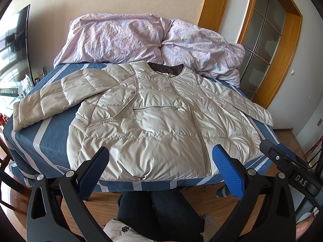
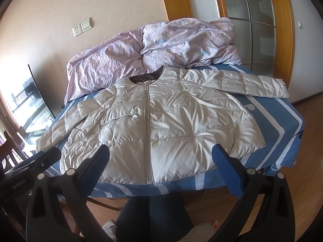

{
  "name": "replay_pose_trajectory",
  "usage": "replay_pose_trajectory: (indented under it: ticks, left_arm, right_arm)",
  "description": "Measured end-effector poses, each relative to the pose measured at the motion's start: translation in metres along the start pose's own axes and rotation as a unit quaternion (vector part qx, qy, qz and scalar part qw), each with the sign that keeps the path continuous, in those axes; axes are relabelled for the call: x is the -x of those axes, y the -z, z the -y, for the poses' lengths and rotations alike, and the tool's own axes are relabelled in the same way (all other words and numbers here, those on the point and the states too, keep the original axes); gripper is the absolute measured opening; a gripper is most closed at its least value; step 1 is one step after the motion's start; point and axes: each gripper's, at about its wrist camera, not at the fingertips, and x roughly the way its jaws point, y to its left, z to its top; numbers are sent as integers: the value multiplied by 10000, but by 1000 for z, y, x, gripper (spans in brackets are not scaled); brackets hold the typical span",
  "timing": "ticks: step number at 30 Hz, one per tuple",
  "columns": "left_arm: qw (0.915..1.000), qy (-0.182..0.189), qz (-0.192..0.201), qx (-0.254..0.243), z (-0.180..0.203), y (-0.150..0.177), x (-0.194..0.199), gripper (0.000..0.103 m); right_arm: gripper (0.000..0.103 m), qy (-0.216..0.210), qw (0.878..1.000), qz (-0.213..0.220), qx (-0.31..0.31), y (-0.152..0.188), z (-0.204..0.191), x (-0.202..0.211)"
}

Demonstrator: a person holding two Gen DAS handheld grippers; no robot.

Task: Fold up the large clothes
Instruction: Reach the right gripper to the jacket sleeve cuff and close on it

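Puffer jacket, one: pale beige, quilted, zipped to a dark-lined collar, one zip chest pocket showing; spread face-up, both sleeves out, on a blue-and-white striped bedsheet. Crumpled lilac floral duvet, one, behind the collar. Left gripper and right gripper, one each: blue-padded fingers spread wide above the hem, gripping nothing.

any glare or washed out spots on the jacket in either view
Right wrist view: the jacket looks nearly white, its sleeve washed out. Left wrist view: the jacket is evenly lit, brighter only near its right edge; both views bend straight lines at the edges.
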Motion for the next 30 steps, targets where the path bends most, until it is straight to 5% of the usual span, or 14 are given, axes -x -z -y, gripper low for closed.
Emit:
replay_pose_trajectory:
  ticks: [14, 22, 30]
  left_arm:
    - [9999, -84, -120, -18, -1, -6, -12, 102]
    - [9984, 240, -493, 120, -12, -19, -47, 102]
    - [9945, 517, -847, 347, -23, -38, -90, 102]
  right_arm:
    - [101, -61, 9994, 48, -331, -9, 17, -10]
    - [101, -431, 9902, 154, -1320, -34, 81, -48]
    - [101, 103, 9700, -211, -2421, -67, 182, -95]
